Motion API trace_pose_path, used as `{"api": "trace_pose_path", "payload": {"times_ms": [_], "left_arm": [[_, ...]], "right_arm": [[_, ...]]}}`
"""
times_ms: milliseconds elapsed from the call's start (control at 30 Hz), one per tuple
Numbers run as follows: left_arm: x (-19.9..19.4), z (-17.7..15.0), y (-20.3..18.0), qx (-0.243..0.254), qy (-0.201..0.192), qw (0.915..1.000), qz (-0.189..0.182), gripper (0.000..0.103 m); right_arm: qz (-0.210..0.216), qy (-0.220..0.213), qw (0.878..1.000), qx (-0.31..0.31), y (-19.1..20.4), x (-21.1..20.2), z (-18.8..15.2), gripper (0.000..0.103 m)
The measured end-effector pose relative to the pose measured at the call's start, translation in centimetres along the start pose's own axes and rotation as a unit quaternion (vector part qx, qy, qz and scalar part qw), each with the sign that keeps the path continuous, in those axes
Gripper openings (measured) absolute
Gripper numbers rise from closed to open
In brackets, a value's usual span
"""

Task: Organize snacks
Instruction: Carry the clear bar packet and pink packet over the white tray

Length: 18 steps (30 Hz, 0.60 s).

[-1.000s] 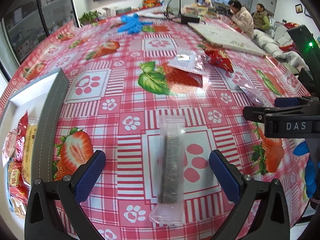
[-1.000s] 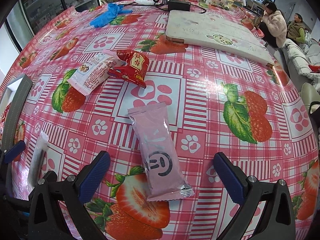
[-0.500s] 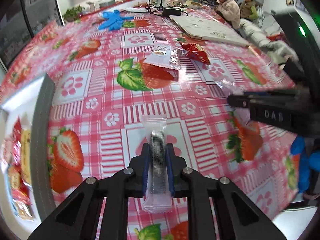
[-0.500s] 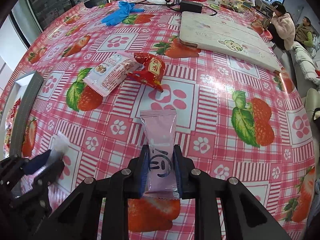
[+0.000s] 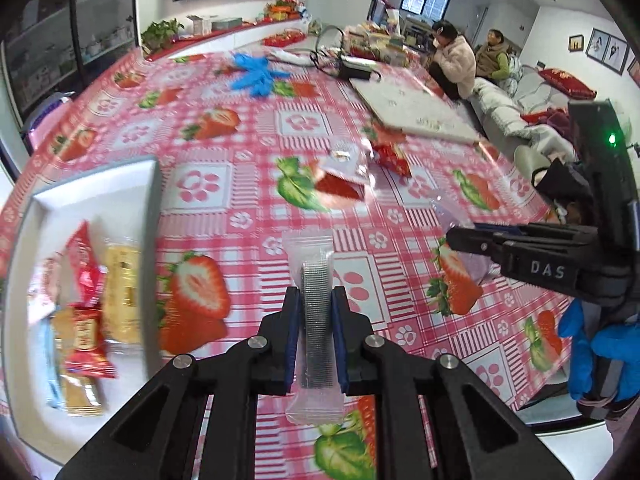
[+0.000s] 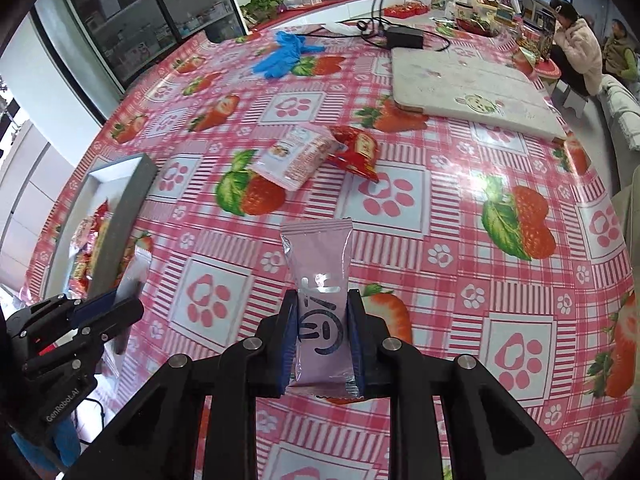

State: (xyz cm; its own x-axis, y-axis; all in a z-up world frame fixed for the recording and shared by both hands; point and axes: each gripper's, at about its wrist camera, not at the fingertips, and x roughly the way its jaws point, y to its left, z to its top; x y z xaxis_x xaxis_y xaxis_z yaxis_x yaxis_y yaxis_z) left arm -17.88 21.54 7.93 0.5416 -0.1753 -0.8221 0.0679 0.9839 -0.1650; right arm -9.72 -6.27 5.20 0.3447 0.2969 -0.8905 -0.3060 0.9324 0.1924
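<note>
My left gripper [image 5: 315,316] is shut on a clear packet with a dark ridged bar inside [image 5: 316,292], lifted off the strawberry tablecloth. My right gripper [image 6: 323,324] is shut on a pink packet with a smiley face [image 6: 320,276], also raised above the table. A white tray with a grey rim [image 5: 154,216] lies to the left and holds several wrapped snacks [image 5: 86,300]. It also shows at the left of the right wrist view, tray [image 6: 124,204]. A white-pink packet [image 6: 298,156] and a red packet [image 6: 358,150] lie further out on the table.
A white board [image 6: 468,88] and a black adapter with cables [image 6: 404,37] lie at the far side, with blue gloves [image 6: 282,54] beside them. Two people sit on a sofa at the far right [image 5: 472,62]. A blue-gloved hand [image 5: 600,356] holds the right gripper.
Both grippers went from wide open around their packets to shut on them, then rose, lifting the clear packet and the pink packet off the tablecloth.
</note>
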Motion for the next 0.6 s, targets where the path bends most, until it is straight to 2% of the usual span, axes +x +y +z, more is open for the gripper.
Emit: {"api": "trace_pose_path", "payload": {"times_ms": [167, 333, 600], "left_arm": [[-2.8, 0.7, 2.7, -0.013, -0.027, 0.9995, 0.010, 0.017], [-4.9, 0.7, 6.9, -0.039, -0.053, 0.9971, 0.040, 0.017], [-5.6, -0.7, 13.6, -0.090, -0.049, 0.9918, 0.076, 0.017]], "right_arm": [[0.032, -0.004, 0.999, -0.012, 3.1, -0.9, 0.9, 0.025], [0.057, -0.006, 0.998, -0.039, 7.5, -1.4, 2.1, 0.025], [0.095, 0.012, 0.991, -0.092, 15.9, 0.5, 3.9, 0.025]]}}
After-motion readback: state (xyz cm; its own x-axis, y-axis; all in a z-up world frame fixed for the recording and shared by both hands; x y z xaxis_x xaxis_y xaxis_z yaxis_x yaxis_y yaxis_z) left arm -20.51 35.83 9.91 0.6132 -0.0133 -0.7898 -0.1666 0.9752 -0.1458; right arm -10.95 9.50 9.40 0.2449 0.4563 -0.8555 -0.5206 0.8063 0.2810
